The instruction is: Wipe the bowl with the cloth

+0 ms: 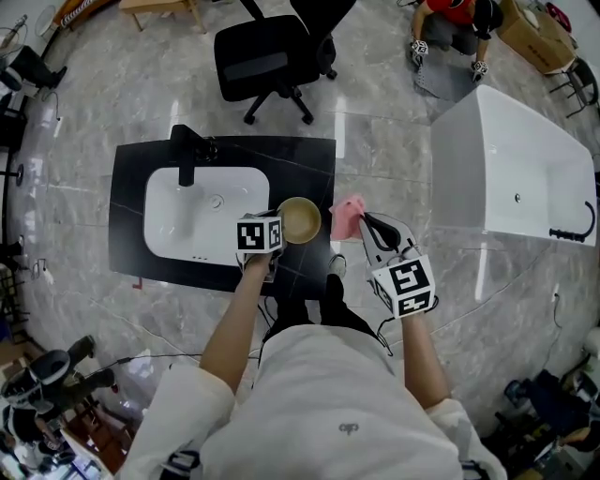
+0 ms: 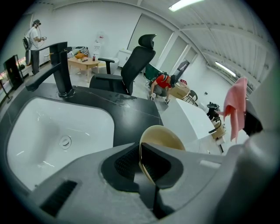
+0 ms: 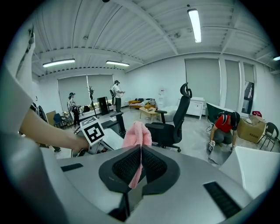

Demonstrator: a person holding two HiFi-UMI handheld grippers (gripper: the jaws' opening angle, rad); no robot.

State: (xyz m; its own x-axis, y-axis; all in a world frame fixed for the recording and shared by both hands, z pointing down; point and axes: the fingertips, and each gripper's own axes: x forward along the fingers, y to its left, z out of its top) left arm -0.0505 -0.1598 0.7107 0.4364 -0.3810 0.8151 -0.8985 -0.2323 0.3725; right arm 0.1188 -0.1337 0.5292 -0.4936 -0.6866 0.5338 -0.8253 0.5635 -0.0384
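Note:
My left gripper (image 1: 274, 240) is shut on the rim of a tan bowl (image 1: 299, 220), held over the right end of the black counter (image 1: 311, 159). In the left gripper view the bowl (image 2: 164, 139) stands on edge between the pads, its rim pinched at the jaws' tip (image 2: 141, 151). My right gripper (image 1: 366, 221) is shut on a pink cloth (image 1: 345, 217), which hangs just right of the bowl and apart from it. The right gripper view shows the cloth (image 3: 137, 136) bunched above the jaws (image 3: 141, 148), with a strip trailing down between the pads.
A white sink basin (image 1: 199, 214) with a black tap (image 1: 187, 150) fills the counter's left part. A black office chair (image 1: 267, 56) stands behind the counter. A white bathtub (image 1: 520, 173) lies to the right. A person in red (image 1: 453, 23) crouches at the far right.

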